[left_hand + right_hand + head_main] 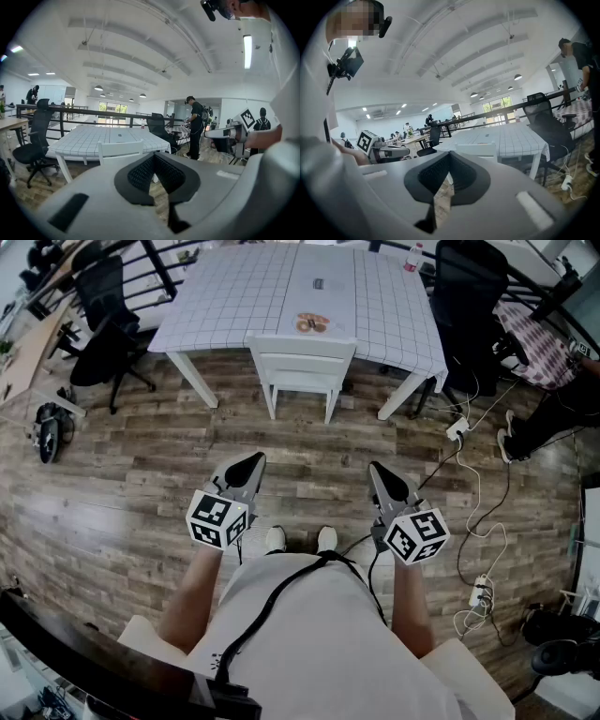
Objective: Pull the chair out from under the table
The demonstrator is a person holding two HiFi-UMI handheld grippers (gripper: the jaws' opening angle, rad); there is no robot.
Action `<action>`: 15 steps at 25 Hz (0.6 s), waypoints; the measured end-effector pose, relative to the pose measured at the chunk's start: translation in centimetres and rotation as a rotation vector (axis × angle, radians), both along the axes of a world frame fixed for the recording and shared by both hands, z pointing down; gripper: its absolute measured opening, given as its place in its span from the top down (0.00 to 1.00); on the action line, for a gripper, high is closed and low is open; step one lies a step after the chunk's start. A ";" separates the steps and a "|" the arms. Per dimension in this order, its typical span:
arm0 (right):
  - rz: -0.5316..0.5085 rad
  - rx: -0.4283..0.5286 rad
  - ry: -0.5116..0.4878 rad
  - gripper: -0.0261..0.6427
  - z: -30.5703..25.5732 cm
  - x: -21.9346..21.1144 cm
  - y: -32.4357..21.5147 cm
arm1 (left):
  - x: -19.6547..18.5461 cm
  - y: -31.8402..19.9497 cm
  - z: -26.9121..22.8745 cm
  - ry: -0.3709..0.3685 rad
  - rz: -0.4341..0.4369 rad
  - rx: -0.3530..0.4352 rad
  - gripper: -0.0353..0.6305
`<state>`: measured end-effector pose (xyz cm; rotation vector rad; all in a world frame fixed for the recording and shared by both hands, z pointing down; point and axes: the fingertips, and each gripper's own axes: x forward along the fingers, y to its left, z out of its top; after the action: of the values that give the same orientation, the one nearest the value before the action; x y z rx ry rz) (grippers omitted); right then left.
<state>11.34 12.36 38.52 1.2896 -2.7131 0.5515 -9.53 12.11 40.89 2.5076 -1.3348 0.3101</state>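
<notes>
chair (300,371), white, stands tucked in at the near side of the tabletop (234,296), its back towards the person and its legs on the floor, well apart from both tongs. the tabletop is white with a dark grid of lines, on slanted white legs. the floor (122,484) is wood plank in mixed brown and grey. a black office chair (108,329) stands to the left of the tabletop and another (469,296) at its far right corner. white cables and a power strip (457,430) trail across the floor on the right, and a second tabletop with a patterned cloth (534,343) shows at the upper right edge. in the left gripper view the room is a wide open office with a pale ribbed ceiling, hanging lamps, a dark railing (93,112) behind the tabletop and a person in black (194,124) standing to the right. as for containers, a bottle (413,257) stands at the far edge; nearer the chair lies a small flat item with brown rings (312,323), plate or packet i cannot tell. the left tongs (251,463) and the right tongs (378,474) are held low over the floor in front of the person's shoes (300,538); each pair is pressed together with nothing between.
</notes>
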 end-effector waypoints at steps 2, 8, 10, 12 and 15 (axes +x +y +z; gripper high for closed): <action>-0.005 0.000 0.006 0.95 0.2 0.0 -0.1 | 0.2 -0.3 -0.2 -0.004 0.007 0.007 0.94; -0.014 -0.010 0.015 0.95 0.6 0.1 -0.7 | 0.5 -1.1 -1.0 0.008 0.017 0.017 0.94; -0.026 -0.015 0.006 0.95 0.6 -0.1 -0.7 | 0.6 -1.1 -0.8 0.004 0.019 0.014 0.94; -0.047 -0.019 -0.004 0.95 0.7 -0.4 -0.6 | 0.9 -0.9 -0.6 -0.005 0.026 0.012 0.94; -0.064 -0.029 0.005 0.95 1.1 -0.5 -0.5 | 1.3 -0.7 -0.1 -0.017 0.032 -0.003 0.94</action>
<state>10.87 11.88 39.66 1.1909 -2.7209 0.5776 -8.25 11.41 40.83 2.5313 -1.3007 0.3401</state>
